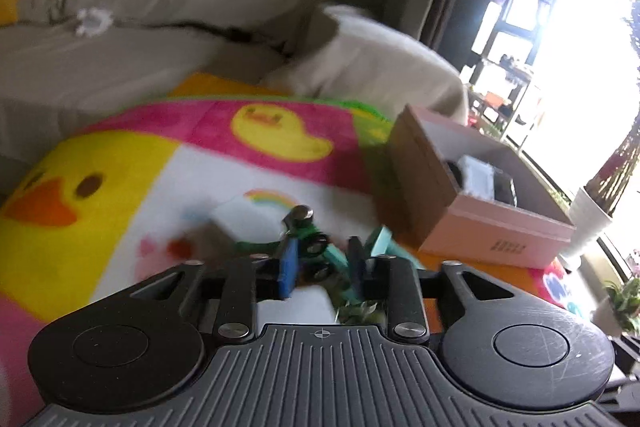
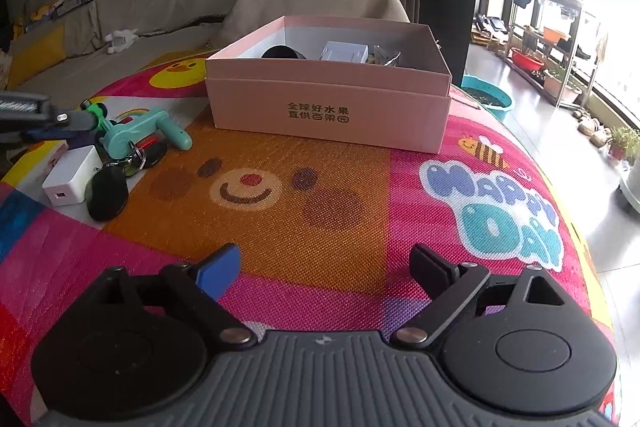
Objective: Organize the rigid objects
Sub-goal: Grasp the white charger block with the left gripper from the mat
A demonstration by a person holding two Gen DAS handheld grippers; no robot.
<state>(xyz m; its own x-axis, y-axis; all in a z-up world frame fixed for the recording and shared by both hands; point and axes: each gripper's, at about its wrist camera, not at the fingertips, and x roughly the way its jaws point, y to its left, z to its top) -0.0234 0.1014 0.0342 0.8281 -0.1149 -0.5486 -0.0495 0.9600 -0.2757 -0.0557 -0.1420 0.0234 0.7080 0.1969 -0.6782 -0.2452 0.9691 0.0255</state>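
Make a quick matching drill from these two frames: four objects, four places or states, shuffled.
Things:
1. pink box
2. white charger
3. right tool
4. black key fob

Places or states:
A. open over the mat, nothing between its pads
B. at the far side of the mat, lid off, items inside
C. lying beside the charger, nearer the camera
D. at the left edge of the mat, port facing the camera

Pairs: 1-B, 2-D, 3-A, 4-C

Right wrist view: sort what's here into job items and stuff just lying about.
Job items:
pink box
teal toy
white charger
black fob
keys
left tool
right tool

Lying about:
mat
sofa
basin
shoe rack
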